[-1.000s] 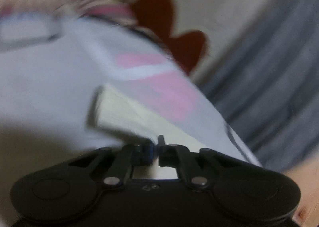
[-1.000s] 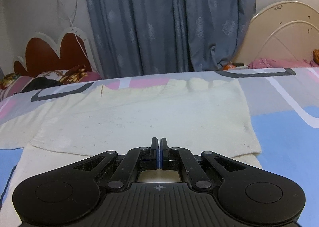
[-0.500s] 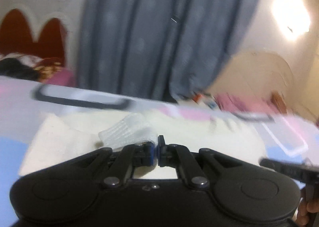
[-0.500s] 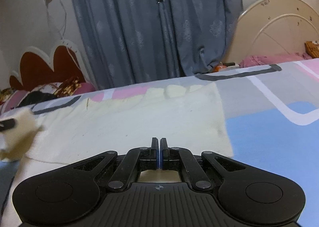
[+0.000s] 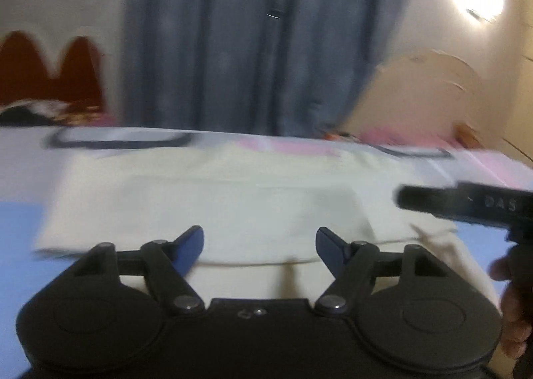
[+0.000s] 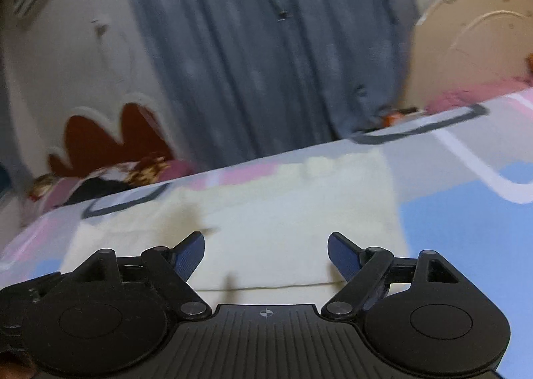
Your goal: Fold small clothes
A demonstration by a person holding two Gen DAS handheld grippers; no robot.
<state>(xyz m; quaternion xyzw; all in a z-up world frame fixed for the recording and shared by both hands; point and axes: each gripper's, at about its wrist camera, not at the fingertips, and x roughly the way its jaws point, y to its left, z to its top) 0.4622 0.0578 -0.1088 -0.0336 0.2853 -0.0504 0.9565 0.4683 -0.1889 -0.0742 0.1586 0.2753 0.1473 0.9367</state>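
Both tongs, left (image 5: 260, 244) and right (image 6: 266, 252), have sprung wide, empty, over the folded cream garment (image 5: 213, 202).

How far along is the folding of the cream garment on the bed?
Done: the cream garment lies flat on the bedsheet, one layer folded over, its edge crossing the near side. In hand: nothing; the left hand-held gripper and right hand-held gripper are open. Left: probably further folds.
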